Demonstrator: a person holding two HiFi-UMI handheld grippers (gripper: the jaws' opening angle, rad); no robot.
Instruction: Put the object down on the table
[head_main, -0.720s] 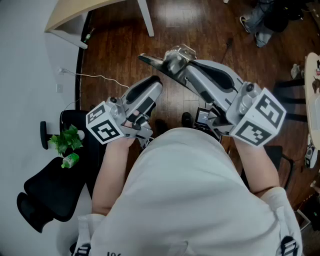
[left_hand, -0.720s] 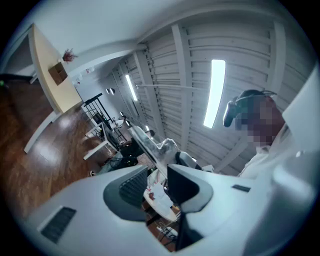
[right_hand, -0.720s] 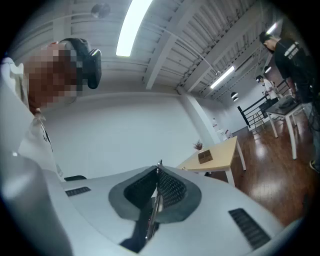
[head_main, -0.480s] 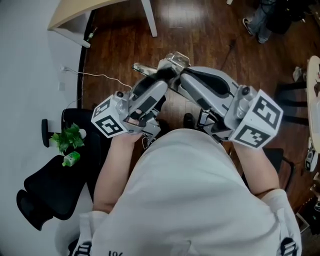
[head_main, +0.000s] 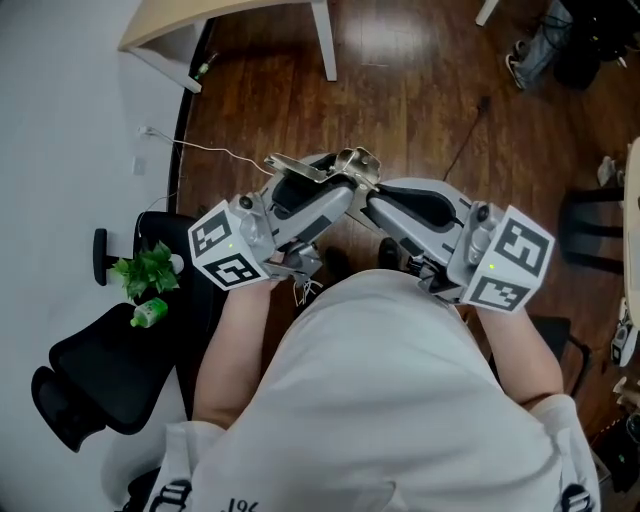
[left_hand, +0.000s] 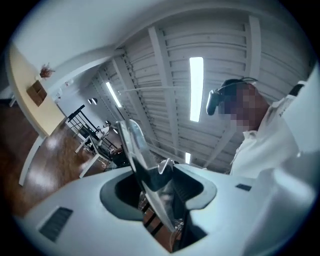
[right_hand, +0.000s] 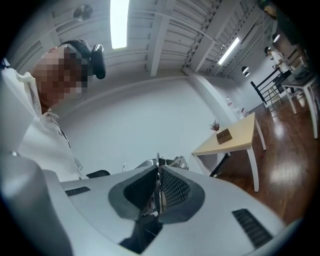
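Observation:
A shiny flat metal tool (head_main: 312, 166) hangs over the wooden floor in front of my body. My right gripper (head_main: 368, 188) is shut on it; in the right gripper view the thin metal (right_hand: 170, 162) sits edge-on, pinched between the right gripper's (right_hand: 158, 187) pads. My left gripper (head_main: 338, 190) meets it from the left. In the left gripper view the metal strip (left_hand: 134, 145) crosses the gap at a slant. The left gripper (left_hand: 159, 186) stands wide, with dark space left of the strip.
A pale wooden table (head_main: 170, 30) with a white leg (head_main: 325, 40) stands at the top left. A black chair (head_main: 110, 370), a green plant (head_main: 148, 270) and a white cable (head_main: 210, 150) lie to my left. Someone's feet (head_main: 535, 55) show at the top right.
The left gripper has swung up and to the right, from apart to against the right gripper's tips. Its jaws now stand round the metal tool. The right gripper keeps its hold.

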